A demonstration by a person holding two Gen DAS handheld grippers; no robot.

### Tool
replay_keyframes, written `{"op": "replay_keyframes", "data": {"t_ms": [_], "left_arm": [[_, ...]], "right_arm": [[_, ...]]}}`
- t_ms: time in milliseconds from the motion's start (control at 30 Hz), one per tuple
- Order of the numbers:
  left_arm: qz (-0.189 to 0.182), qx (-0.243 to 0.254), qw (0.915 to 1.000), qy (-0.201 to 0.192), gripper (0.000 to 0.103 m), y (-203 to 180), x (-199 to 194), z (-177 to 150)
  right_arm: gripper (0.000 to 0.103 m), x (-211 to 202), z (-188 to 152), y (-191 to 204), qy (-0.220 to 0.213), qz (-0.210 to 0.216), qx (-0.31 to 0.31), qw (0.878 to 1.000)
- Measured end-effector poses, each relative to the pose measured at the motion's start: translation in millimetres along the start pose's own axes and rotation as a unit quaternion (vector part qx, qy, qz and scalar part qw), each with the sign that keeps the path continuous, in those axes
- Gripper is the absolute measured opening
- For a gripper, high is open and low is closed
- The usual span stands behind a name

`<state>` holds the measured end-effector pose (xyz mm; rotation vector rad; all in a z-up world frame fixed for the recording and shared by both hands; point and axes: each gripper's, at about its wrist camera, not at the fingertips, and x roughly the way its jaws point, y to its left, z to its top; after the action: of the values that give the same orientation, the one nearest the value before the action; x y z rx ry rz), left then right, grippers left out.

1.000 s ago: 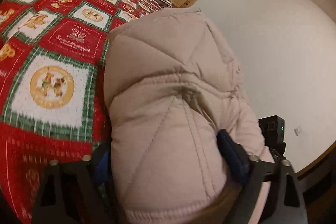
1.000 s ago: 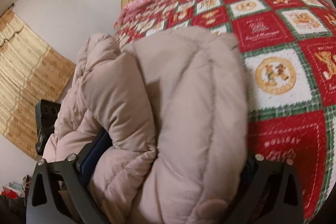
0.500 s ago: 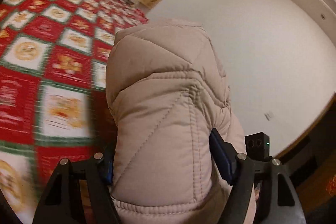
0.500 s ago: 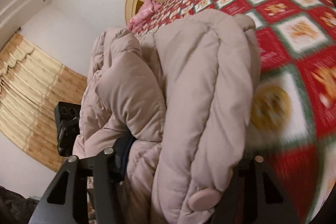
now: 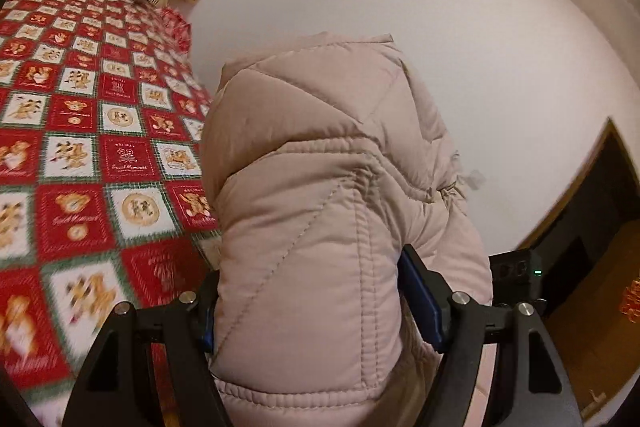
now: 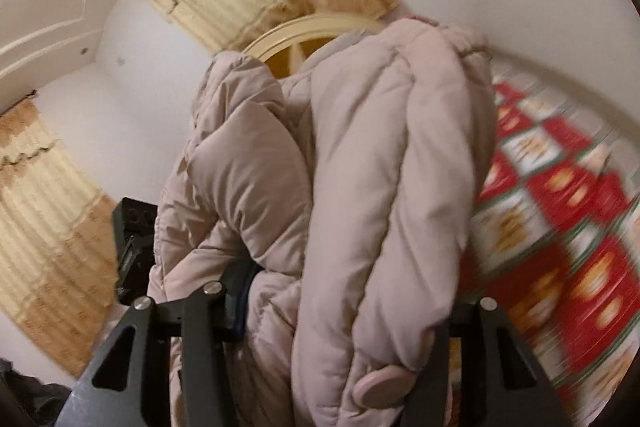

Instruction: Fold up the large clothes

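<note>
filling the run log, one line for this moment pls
left tool: shut on coat | right tool: shut on coat | coat: lifted above quilt

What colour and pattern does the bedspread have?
The bedspread is red and white squares with teddy-bear motifs and green plaid borders, clearest in the left wrist view.

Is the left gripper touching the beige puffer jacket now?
Touching. The left wrist view shows the left gripper closed on the beige puffer jacket, its blue pads pressing into the padding.

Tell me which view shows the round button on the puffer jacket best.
The right wrist view: the round button faces the camera at the bottom hem of the beige puffer jacket. The left wrist view shows only the jacket's quilted panel, stitched seams and hem, with no button in sight.
</note>
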<state>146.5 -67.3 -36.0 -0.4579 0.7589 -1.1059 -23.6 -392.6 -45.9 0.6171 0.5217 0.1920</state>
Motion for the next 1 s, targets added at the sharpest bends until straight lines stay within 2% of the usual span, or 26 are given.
{"op": "replay_keyframes", "data": {"t_ms": [100,200,333,467,533,600,700,767,833,900,1000], "left_arm": [[0.065,0.001,0.9976,0.025,0.074,18.3,48.3,11.4],[0.138,-0.017,0.9889,0.052,0.074,45.7,80.8,11.1],[0.165,-0.064,0.9826,0.055,0.078,74.7,93.4,17.7],[0.214,-0.051,0.9742,0.05,0.086,84.3,105.6,19.5],[0.236,-0.036,0.9698,0.049,0.09,81.8,108.1,19.4],[0.257,-0.013,0.9649,0.051,0.09,74.4,110.0,20.5],[0.305,0.05,0.9498,0.047,0.09,48.0,105.9,23.7],[0.33,0.1,0.9378,0.039,0.09,23.3,100.8,23.2],[0.324,0.138,0.9356,0.027,0.09,0.3,97.3,21.8],[0.318,0.157,0.9347,0.022,0.09,-18.7,97.0,18.8],[0.31,0.17,0.9341,0.049,0.09,-28.7,117.6,11.0]], "right_arm": [[0.05,31.2,15.8,-33.3,0.008,-0.061,-0.004,0.998],[0.049,76.3,23.9,-71.7,0.027,-0.096,0.012,0.995],[0.05,121.0,33.7,-110.1,0.029,-0.085,0.053,0.995],[0.059,149.2,40.1,-125.3,0.033,-0.087,0.063,0.994],[0.06,151.1,37.5,-130.1,0.035,-0.081,0.071,0.994],[0.06,145.5,36.1,-135.7,0.034,-0.08,0.068,0.994],[0.064,127.6,23.5,-141.5,0.029,-0.08,0.08,0.993],[0.071,121.5,19.7,-144.6,0.026,-0.085,0.092,0.992],[0.077,115.6,14.0,-141.8,0.021,-0.095,0.099,0.99],[0.077,104.7,8.4,-137.7,0.014,-0.108,0.097,0.989],[0.086,91.5,2.7,-128.8,0.004,-0.134,0.097,0.986]]}}
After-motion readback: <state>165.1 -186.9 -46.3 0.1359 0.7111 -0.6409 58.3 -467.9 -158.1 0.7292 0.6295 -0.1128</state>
